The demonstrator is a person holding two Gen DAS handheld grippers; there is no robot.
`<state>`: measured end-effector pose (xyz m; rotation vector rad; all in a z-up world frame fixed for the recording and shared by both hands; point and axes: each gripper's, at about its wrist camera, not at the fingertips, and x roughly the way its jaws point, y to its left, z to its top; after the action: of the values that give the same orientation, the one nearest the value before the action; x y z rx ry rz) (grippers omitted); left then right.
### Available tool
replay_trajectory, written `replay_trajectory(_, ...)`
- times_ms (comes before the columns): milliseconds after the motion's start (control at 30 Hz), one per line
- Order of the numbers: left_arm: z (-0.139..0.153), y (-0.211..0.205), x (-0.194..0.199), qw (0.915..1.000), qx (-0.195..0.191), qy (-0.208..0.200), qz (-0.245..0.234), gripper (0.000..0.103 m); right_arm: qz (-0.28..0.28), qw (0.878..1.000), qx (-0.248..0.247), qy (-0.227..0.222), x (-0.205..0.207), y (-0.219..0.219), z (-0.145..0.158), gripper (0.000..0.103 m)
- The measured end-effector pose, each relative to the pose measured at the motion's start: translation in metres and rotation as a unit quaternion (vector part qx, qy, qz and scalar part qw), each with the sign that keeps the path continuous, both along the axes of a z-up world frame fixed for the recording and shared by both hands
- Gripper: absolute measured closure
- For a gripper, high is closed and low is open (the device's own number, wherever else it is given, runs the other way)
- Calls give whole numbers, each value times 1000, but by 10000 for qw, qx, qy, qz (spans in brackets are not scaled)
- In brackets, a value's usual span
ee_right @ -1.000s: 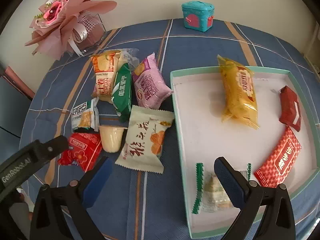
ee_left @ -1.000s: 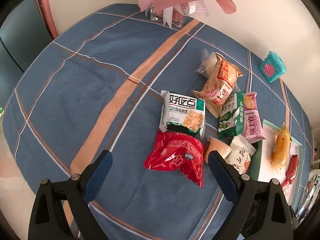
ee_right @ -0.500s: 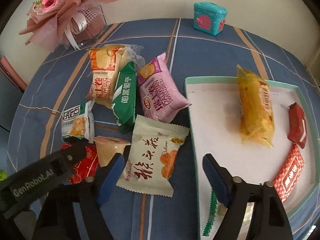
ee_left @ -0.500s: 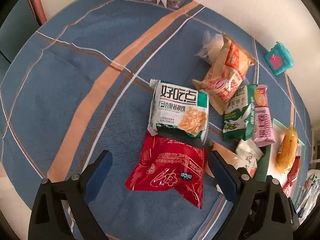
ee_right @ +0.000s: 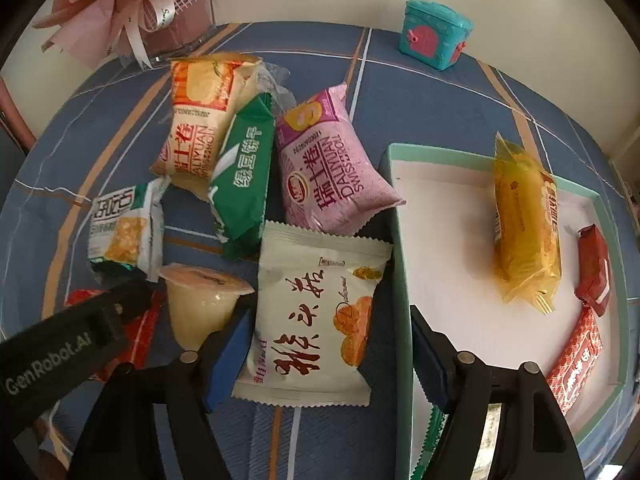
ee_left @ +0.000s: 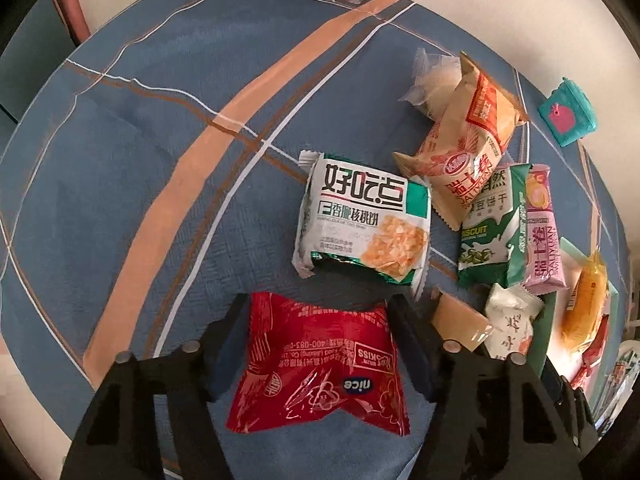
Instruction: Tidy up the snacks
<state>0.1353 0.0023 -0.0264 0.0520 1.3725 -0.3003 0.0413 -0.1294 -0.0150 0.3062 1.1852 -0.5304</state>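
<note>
- Left gripper (ee_left: pixel 318 338): points steeply down over the blue striped desk (ee_left: pixel 120 184). Its jaws have just been closing and now press against both side edges of the red snack packet (ee_left: pixel 320 364), which lies flat on the cloth between them. Grasping the packet.
- Right gripper (ee_right: pixel 330 354): also points steeply down. Its jaws have just been closing around the white persimmon-print packet (ee_right: pixel 316 312). The left finger touches the packet's left edge; the right finger stands just inside the wall of the tray (ee_right: pixel 402 264), apart from the packet. Not clamped; the jaws remain released.
- Loose snacks on the desk, left of the tray: a white-and-green walnut-cake packet (ee_left: pixel 362 220) just beyond the red packet; an orange swiss-roll packet (ee_right: pixel 200 120); a green biscuit packet (ee_right: pixel 242 180) leaning on it; a pink swiss-roll packet (ee_right: pixel 328 172) touching the tray's near-left corner; a jelly cup (ee_right: pixel 200 304) lying just left of the white packet.
- Tray contents: a yellow cake packet (ee_right: pixel 524 224) near the middle, a dark red packet (ee_right: pixel 596 268) and a red patterned packet (ee_right: pixel 576 360) at the right side, and a clear green-edged packet (ee_right: pixel 486 436), partly hidden behind the right finger.
- Far edge of the desk: a teal box (ee_right: pixel 434 36) and a pink bouquet (ee_right: pixel 132 4).
</note>
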Motion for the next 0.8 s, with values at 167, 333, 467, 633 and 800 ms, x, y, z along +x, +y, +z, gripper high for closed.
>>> replay_trajectory(167, 1, -4, 2, 10000, 21, 47, -23, 37, 61, 10000, -7, 64, -2, 5, 2, 35)
replay_trajectory(333, -1, -10, -7, 9999, 27, 119, 5, 37, 49, 9996, 197, -215, -13, 2, 20, 36)
replay_trajectory(467, 2, -1, -10, 9997, -77, 149, 151, 37, 160, 9993, 83, -324, -11, 4, 35, 37)
replay_trajectory(633, 5, 12, -10, 9996, -45, 156, 241, 37, 347, 9983, 224, -406, -8, 13, 41, 40)
replay_trajectory(800, 1, 15, -10, 9994, -74, 238, 238, 37, 280, 9989, 309, -235, -5, 6, 24, 42)
